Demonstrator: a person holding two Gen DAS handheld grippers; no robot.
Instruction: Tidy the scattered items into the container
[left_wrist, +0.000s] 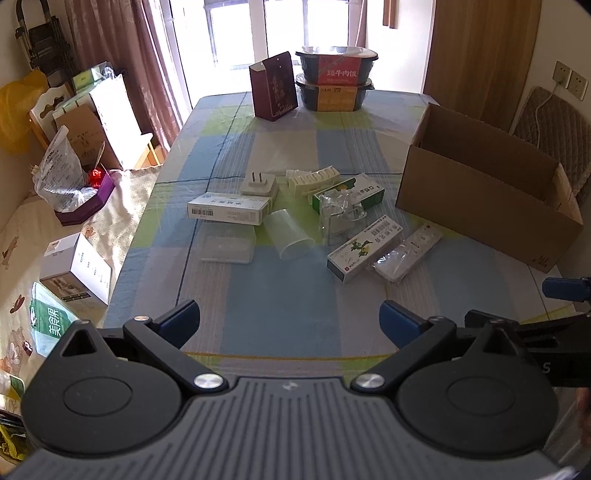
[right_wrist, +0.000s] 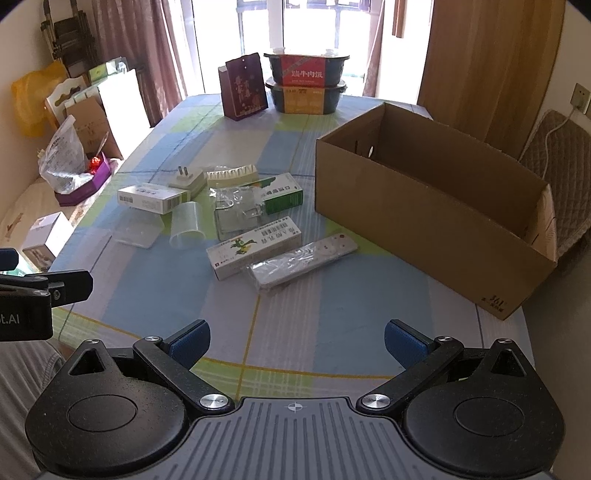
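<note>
An open cardboard box (left_wrist: 480, 199) (right_wrist: 424, 206) stands on the table's right side. Left of it lie scattered items: a white remote in plastic wrap (left_wrist: 408, 253) (right_wrist: 303, 260), a white-green medicine box (left_wrist: 364, 249) (right_wrist: 255, 245), a green carton (left_wrist: 349, 194) (right_wrist: 282, 194), crumpled clear packaging (left_wrist: 338, 214) (right_wrist: 236, 210), a clear cup on its side (left_wrist: 288, 234) (right_wrist: 186, 227), a white medicine box (left_wrist: 229, 208) (right_wrist: 147, 197), a plug adapter (left_wrist: 258, 184) (right_wrist: 186, 179), a cream comb-like piece (left_wrist: 314, 179) (right_wrist: 231, 172) and a clear lid (left_wrist: 229, 247) (right_wrist: 136, 230). My left gripper (left_wrist: 290, 323) and right gripper (right_wrist: 295, 341) hover open near the front edge, both empty.
At the table's (left_wrist: 277, 295) far end stand a dark red paper bag (left_wrist: 275, 90) (right_wrist: 243, 86) and two stacked black food bowls (left_wrist: 336, 79) (right_wrist: 306, 83). A bed with boxes and bags (left_wrist: 70, 206) lies left; a padded chair (right_wrist: 561, 173) is behind the box.
</note>
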